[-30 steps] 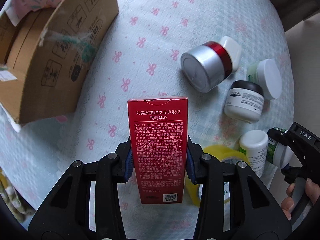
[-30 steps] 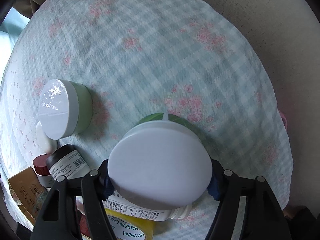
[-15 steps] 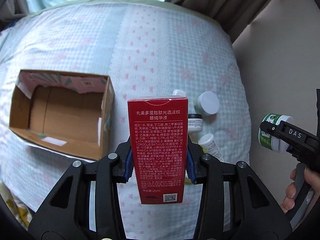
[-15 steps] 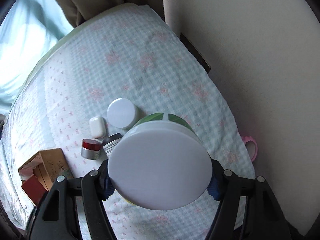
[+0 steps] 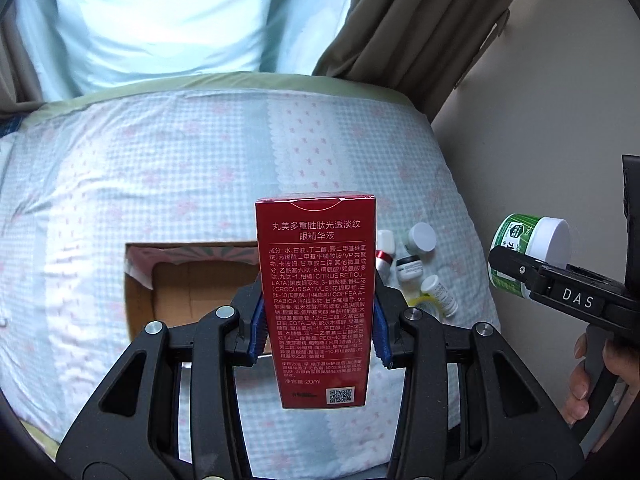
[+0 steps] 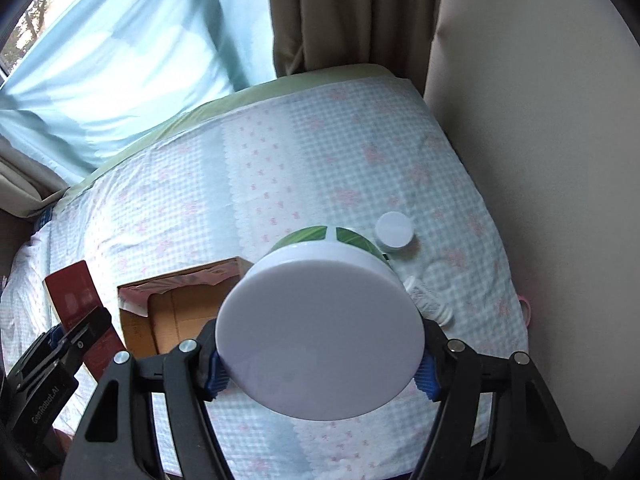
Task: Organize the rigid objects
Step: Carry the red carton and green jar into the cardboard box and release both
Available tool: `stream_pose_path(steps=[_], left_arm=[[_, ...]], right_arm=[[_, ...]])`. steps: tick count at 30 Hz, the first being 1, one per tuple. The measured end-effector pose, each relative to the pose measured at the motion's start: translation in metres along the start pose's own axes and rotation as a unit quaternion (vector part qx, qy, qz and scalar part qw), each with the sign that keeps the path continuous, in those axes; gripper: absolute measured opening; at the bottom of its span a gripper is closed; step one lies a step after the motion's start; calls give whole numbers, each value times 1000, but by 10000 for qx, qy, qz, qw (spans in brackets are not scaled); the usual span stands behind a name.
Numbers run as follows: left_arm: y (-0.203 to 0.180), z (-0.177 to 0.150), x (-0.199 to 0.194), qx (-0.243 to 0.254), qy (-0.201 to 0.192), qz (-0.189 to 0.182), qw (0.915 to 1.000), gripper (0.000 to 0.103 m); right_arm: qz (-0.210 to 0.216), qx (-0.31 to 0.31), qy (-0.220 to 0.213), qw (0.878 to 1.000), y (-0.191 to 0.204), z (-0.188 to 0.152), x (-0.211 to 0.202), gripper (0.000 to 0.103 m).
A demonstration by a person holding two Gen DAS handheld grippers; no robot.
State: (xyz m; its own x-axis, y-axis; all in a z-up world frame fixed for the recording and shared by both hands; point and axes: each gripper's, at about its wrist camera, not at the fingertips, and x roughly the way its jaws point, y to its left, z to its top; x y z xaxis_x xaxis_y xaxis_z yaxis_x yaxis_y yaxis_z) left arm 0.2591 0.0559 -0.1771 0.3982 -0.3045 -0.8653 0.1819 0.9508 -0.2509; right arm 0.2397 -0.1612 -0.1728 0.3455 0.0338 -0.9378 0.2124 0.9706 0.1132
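Right now, through my left wrist camera, my left gripper (image 5: 316, 326) is clamped on a red carton (image 5: 316, 300), blue pads (image 5: 256, 326) pressing its two sides, the carton upright and lifted above the bed (image 5: 160, 184). Behind it on the checked bedspread lies an open cardboard box (image 5: 176, 292), partly hidden by the carton. Just right of the carton, a cluster of small jars and bottles (image 5: 416, 264) sits on the cover near the bed's right edge. At far right my right gripper (image 5: 516, 270) holds a green tub with a white lid (image 5: 528, 252) in the air beside the wall, and my hand (image 5: 592, 384) grips its handle.

Through my right wrist camera, my right gripper (image 6: 320, 368) is clenched on that green tub (image 6: 320, 332), its white lid filling the middle of the view, held above the bed (image 6: 320, 152). The cardboard box (image 6: 172, 316) sits left of the tub, open side up. A white-lidded jar (image 6: 395, 232) stands just beyond the tub to the right. At the left edge, my left gripper (image 6: 84, 330) carries the red carton (image 6: 78, 294).
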Motion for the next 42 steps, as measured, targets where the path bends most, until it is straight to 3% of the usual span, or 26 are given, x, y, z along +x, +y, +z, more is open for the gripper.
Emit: stream_pose_path(steps=[9,16,21,31,36,42], left_arm=[[110,-7,8,86,267,339,9990,38],[167,-25,73,26,751,481,9960,38],[191,-39,134,203,1151,636,9911,38],[205,-61,246,675,2156,810,9708,38],[181,-71,280,1595,2530,929,9497,38],[163,-67,297,2106,2595,884,9383,38]], right_arm=[[415,-470,238,9978,111,-18,53,67],[585,-714,649,9936,154,-45,133,67],[459,-1097,932,9885,169,-61,193,67],[156,-1798,1369,9740,170,-74,291,67],[162,-1994,1474,9686,165,-80,311,67],[194,-2021,1523,9672,149,-84,315,67]])
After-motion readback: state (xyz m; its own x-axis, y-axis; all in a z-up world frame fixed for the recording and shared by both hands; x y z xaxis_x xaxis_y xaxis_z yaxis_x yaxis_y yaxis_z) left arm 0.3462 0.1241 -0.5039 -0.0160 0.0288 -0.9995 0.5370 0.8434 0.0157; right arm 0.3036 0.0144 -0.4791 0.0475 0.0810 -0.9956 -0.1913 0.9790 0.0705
